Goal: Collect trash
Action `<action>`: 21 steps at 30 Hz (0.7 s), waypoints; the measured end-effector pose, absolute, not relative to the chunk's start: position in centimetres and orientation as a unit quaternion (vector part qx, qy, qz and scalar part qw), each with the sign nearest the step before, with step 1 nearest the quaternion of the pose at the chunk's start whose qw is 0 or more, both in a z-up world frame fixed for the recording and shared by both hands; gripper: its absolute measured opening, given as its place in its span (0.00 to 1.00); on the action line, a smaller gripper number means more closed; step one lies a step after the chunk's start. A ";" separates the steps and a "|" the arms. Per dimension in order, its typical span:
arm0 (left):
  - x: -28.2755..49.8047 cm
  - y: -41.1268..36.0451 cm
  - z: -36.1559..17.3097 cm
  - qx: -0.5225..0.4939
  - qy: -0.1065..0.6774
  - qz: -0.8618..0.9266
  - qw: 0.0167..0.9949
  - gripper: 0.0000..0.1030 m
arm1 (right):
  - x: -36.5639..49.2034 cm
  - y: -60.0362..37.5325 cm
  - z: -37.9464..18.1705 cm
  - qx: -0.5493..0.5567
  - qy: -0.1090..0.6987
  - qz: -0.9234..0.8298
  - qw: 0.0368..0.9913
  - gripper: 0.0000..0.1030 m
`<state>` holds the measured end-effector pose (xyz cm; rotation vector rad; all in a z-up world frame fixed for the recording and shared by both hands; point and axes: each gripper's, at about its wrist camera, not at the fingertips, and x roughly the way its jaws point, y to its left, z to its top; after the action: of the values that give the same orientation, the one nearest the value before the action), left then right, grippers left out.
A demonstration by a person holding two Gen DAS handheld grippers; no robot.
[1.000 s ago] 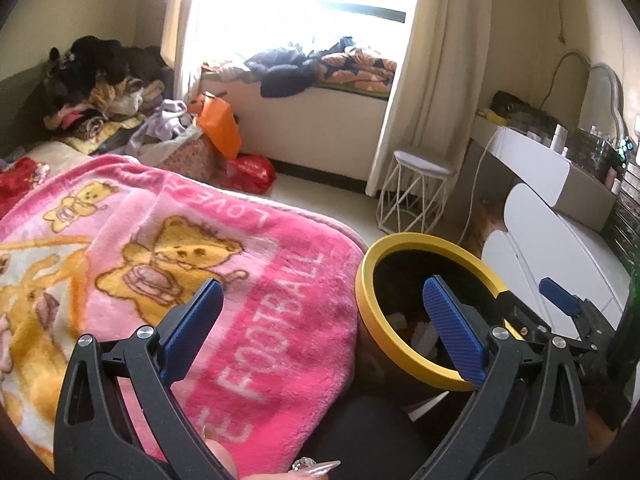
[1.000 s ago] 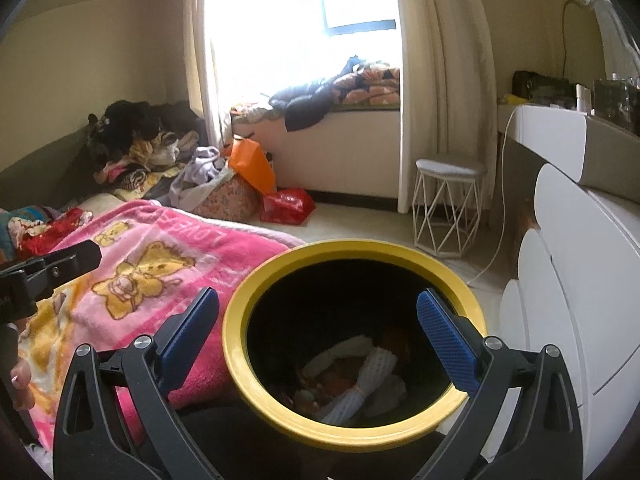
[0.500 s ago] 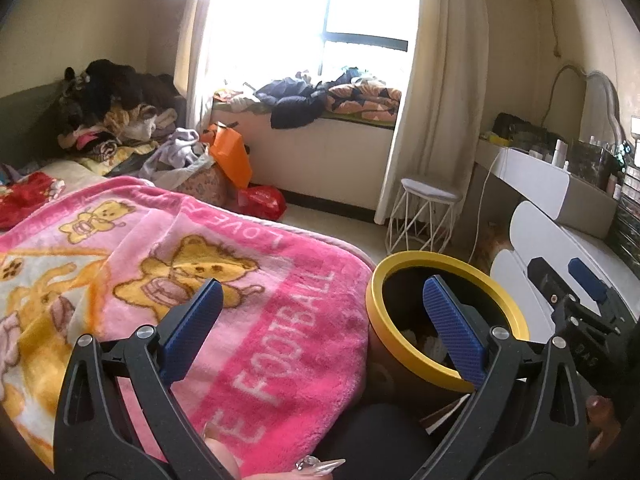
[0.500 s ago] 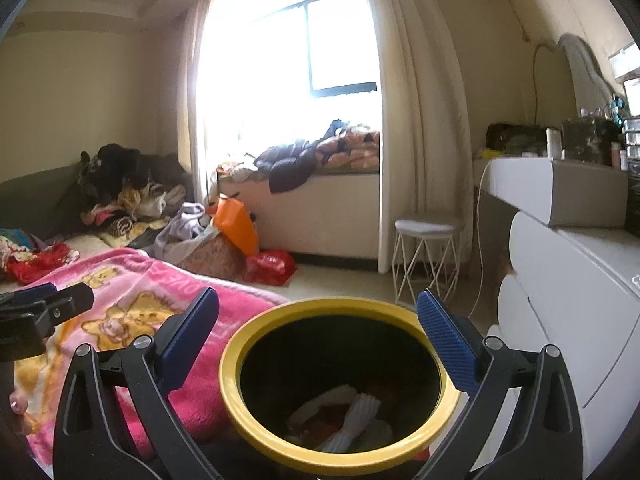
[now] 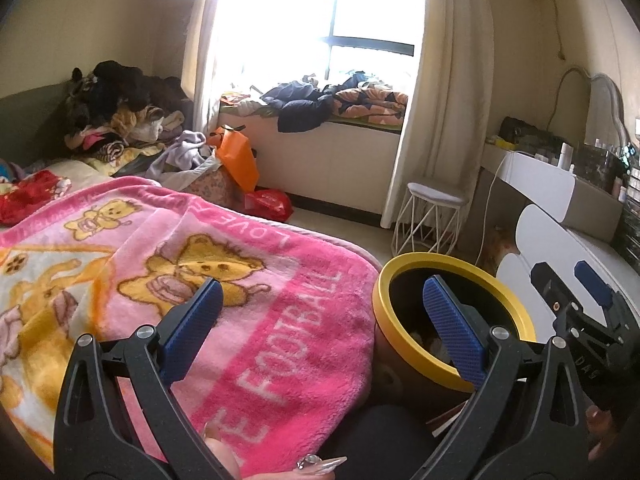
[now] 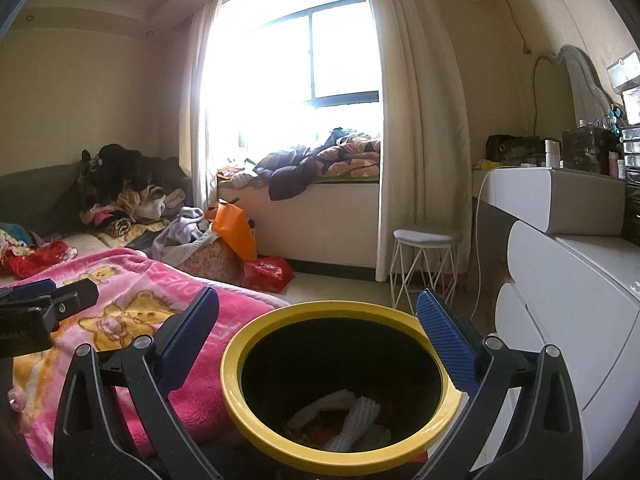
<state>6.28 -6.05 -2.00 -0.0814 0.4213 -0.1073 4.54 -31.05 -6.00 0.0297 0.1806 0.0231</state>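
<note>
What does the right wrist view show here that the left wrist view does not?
Only the right wrist view looks down into the yellow-rimmed bin, showing crumpled white trash at its bottom, and it catches the left gripper over the blanket. Only the left wrist view shows the blanket's "FOOTBALL" lettering and the right gripper beside the bin. Both show the pink bear blanket, the white wire stool, the orange bag and open, empty jaws.

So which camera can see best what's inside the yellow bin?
The right wrist view. It looks almost straight down into the yellow bin, so the white crumpled trash at the bottom shows. In the left wrist view the bin sits off to the side, and the gripper finger hides most of its inside.
</note>
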 end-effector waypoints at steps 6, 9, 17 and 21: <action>6.3 -6.0 -2.0 -0.041 0.209 -0.053 0.976 0.90 | 4.5 -30.9 -6.0 0.016 0.092 0.011 0.996 0.94; 6.3 -6.0 -2.0 -0.041 0.209 -0.054 0.976 0.90 | 4.6 -30.9 -6.1 0.016 0.092 0.011 0.996 0.94; 6.2 -6.0 -2.0 -0.041 0.207 -0.052 0.976 0.90 | 4.6 -30.9 -6.2 0.015 0.092 0.012 0.996 0.94; 6.2 -6.1 -2.0 -0.042 0.206 -0.051 0.976 0.90 | 4.6 -30.9 -6.2 0.016 0.092 0.012 0.996 0.94</action>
<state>6.17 -6.10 -2.00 -0.0838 0.4157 -0.1027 4.61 -30.86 -6.25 0.0313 0.1840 0.0233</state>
